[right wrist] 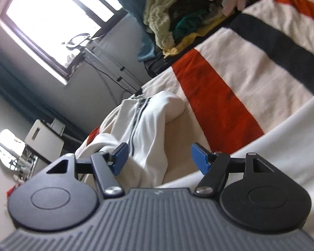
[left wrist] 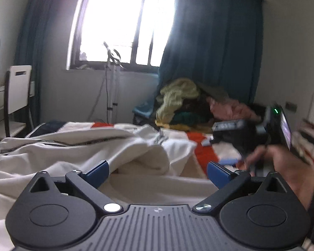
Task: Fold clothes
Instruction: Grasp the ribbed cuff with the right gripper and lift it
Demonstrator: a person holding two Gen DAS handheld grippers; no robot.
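Note:
A white garment [left wrist: 83, 146] with a dark zip stripe lies rumpled on the bed, and the right wrist view shows it as a folded hump [right wrist: 148, 125]. My left gripper [left wrist: 158, 173] stands wide open just above the white cloth, with nothing pressed between its blue pads [left wrist: 97, 172]. To its right a hand [left wrist: 282, 167] holds my right gripper [left wrist: 218, 151], which is blurred. Seen from its own camera, the right gripper [right wrist: 160, 159] is tilted and open. The garment lies under and beyond its blue pads [right wrist: 120, 159], which do not clamp it.
A blanket striped red, white and black [right wrist: 219, 96] covers the bed. A pile of mixed clothes [left wrist: 184, 102] sits at the far end by the blue curtain [left wrist: 215, 52]. A white chair [left wrist: 18, 96] and a desk stand at the left, and a thin stand [left wrist: 113, 87] below the window.

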